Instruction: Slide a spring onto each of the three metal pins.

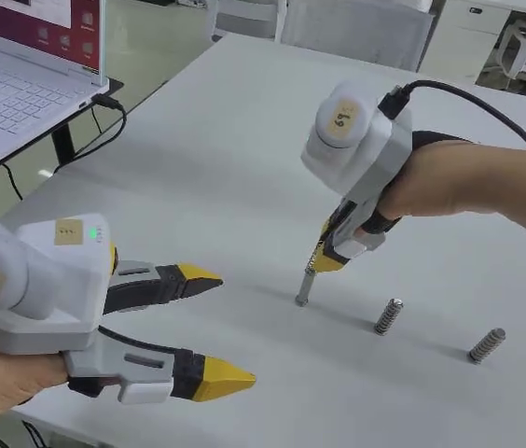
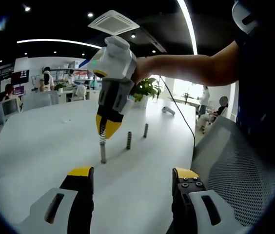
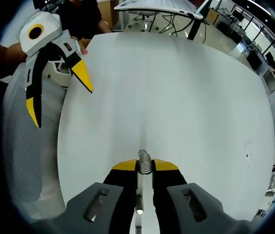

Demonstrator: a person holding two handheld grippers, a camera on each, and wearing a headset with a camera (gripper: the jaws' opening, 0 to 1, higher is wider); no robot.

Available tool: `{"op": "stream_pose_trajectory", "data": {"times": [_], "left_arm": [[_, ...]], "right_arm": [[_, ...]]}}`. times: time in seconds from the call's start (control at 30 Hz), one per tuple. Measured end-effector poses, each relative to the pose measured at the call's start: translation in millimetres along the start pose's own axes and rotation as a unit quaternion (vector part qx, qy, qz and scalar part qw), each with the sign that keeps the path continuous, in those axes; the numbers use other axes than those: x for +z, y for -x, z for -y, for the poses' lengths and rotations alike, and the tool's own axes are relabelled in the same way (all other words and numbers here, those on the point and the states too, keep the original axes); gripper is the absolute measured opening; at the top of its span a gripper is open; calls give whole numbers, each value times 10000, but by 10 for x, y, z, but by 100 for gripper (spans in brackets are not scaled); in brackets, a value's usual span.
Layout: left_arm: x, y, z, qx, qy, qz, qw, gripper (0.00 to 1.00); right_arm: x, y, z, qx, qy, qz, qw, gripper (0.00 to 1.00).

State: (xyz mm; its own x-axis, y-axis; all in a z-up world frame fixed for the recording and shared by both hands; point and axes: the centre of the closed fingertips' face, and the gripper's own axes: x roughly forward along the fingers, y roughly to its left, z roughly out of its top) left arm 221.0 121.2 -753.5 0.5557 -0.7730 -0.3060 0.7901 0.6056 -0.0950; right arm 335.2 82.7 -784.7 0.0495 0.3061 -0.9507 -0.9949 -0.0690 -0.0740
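**While the spring (image 3: 146, 161) perches on the pin (image 1: 304, 287), a tilt could jam it**

Over the counter (image 1: 244, 140), the left tool (image 1: 233, 327) hovers spread, well apart. The right tool (image 1: 324, 257) pinches the spring, apparently with only its lower end over this last bare pin. Two sprung pins (image 1: 388, 316) stand beside. Released crooked, it may snag, spring away or topple the pin.

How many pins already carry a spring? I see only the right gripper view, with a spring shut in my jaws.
Observer: Two. The middle pin and the end pin are both loaded.
Operator: Where is the third one?
Observer: The third pin stands right under the right gripper. The spring sits at its top and the lower shaft is bare.
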Motion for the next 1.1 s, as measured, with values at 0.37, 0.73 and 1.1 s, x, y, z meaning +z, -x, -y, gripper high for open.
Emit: {"op": "stream_pose_trajectory", "data": {"times": [0.37,0.73,1.1], "left_arm": [[-25,13,-11,19,27,-18,10000,60],[-37,9,-6,15,35,-39,10000,60],[-39,20,-5,14,27,-48,10000,59]], "right_arm": [[-23,-163,-29,46,11,-87,10000,8],[-46,-311,-140,123,-22,-134,9998,8],[-82,-433,-216,159,-41,-198,9997,8]]}}
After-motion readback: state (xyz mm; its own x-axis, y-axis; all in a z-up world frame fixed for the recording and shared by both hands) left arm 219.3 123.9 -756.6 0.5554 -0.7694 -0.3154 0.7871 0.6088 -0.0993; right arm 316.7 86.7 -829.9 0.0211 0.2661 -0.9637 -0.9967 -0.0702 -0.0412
